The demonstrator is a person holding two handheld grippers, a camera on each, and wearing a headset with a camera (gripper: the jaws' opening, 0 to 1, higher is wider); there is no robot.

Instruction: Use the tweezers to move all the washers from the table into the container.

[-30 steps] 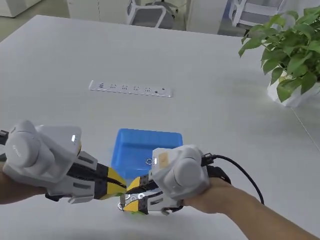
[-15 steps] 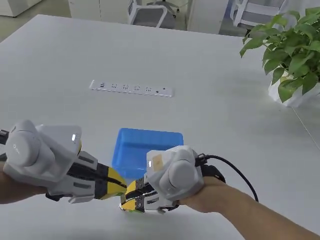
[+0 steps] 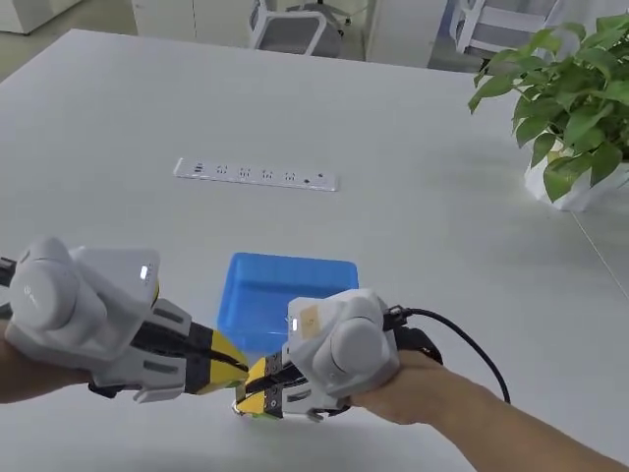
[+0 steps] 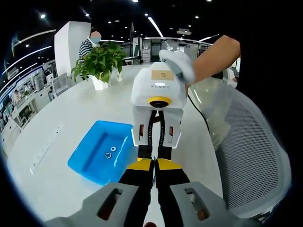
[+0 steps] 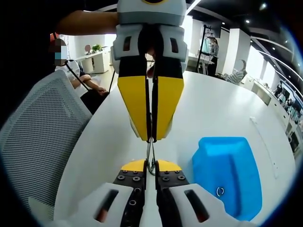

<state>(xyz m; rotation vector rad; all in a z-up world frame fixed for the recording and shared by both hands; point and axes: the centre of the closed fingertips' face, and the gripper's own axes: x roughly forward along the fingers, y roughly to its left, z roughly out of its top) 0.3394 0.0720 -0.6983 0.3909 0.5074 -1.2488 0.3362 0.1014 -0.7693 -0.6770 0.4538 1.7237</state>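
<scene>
Two small silvery ring-shaped washers (image 4: 108, 155) in glossy blue rectangular container (image 4: 86, 163)

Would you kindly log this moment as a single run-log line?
left gripper: shut on tweezers | right gripper: shut on tweezers | container: holds washers

A white power strip (image 3: 256, 174) lies flat on your desk (image 3: 423, 206); a leafy potted plant (image 3: 575, 108) stands to your right.

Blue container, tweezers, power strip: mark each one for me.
blue container (image 3: 280, 283), head view, bare floor near its far wall.
tweezers (image 5: 150, 152), right gripper view, the exposed thin metal legs.
power strip (image 3: 256, 174), head view, middle of its top face.
</scene>
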